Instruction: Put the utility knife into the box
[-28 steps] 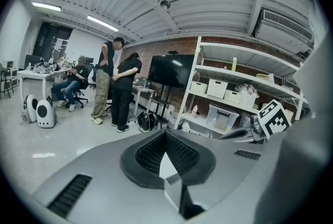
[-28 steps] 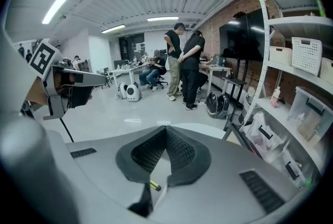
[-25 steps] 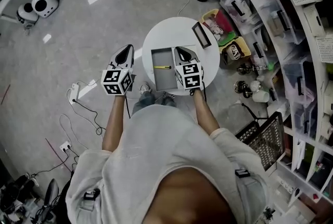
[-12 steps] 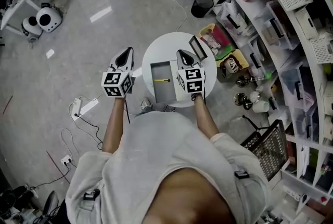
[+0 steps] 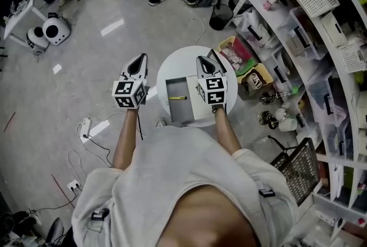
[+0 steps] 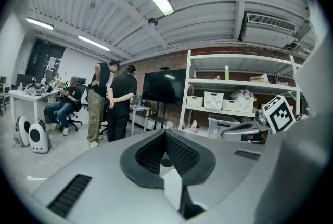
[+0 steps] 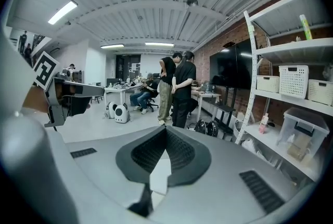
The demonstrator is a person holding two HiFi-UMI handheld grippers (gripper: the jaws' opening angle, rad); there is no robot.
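Right claw [image 5: 202, 62] covers box [image 5: 175, 86] right edge; utility knife [image 5: 178, 97] tiny inside.

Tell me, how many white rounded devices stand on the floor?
2. One white rounded device stands at the head view's upper left; the second device stands just left of it. More may be hidden.

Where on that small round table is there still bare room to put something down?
The table is bare on its far half, beyond the box and left of the right gripper. A thin strip runs along the box's left side. The box, knife inside, fills the near middle.
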